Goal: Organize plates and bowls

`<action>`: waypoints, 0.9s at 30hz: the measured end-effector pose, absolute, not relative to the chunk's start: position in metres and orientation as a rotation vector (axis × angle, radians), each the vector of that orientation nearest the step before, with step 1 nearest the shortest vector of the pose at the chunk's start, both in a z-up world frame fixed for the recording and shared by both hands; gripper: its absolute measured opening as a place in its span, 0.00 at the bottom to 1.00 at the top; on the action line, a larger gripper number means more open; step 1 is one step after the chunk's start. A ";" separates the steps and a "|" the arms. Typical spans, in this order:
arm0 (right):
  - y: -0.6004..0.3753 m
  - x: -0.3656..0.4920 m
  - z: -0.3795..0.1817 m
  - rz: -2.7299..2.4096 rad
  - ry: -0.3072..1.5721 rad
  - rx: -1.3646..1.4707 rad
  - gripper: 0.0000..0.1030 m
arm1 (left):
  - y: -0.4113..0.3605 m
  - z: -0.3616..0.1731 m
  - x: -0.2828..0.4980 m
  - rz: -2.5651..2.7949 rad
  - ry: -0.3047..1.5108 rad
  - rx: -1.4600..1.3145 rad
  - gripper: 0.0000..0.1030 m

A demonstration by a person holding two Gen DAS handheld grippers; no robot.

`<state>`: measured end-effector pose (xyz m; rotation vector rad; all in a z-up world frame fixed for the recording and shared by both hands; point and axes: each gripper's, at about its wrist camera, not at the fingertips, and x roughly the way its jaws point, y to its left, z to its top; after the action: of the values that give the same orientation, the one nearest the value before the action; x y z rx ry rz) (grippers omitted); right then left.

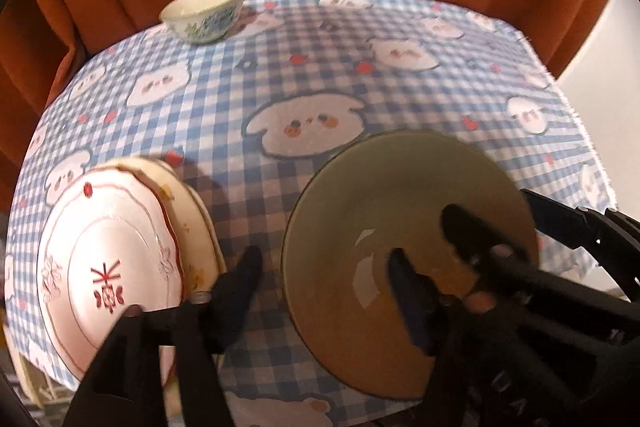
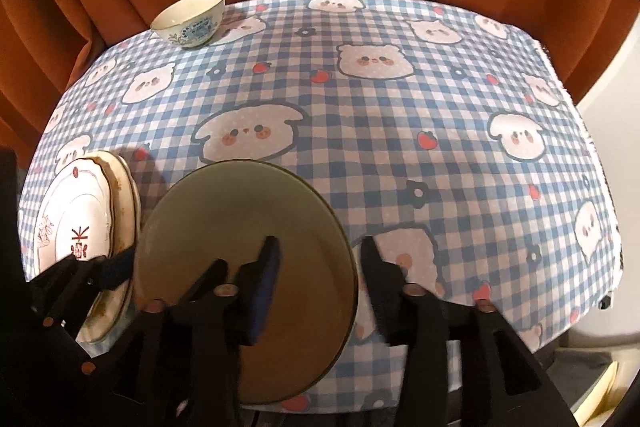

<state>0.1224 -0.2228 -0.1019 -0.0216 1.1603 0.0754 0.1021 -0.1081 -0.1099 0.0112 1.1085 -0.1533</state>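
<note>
Left tool [image 1: 324,259] open astride green bowl [image 1: 384,195] rim; right tool [image 2: 320,247] likewise.

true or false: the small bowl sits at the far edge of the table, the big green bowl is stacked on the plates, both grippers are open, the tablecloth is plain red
1. The small bowl sits at the table's far edge: true.
2. The green bowl is stacked on the plates: false, it sits beside them on the tablecloth.
3. Both the left gripper and the right gripper are open: true.
4. The tablecloth is plain red: false, it is blue-and-white check with cartoon animals.
</note>
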 end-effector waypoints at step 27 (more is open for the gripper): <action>-0.117 0.152 -0.011 0.036 0.932 0.068 0.71 | 0.012 -0.016 0.141 -0.123 0.887 0.011 0.81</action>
<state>0.1515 -0.1170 -0.0110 0.0676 0.9320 0.0364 0.1408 0.0125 -0.0164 0.0111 0.8874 -0.1226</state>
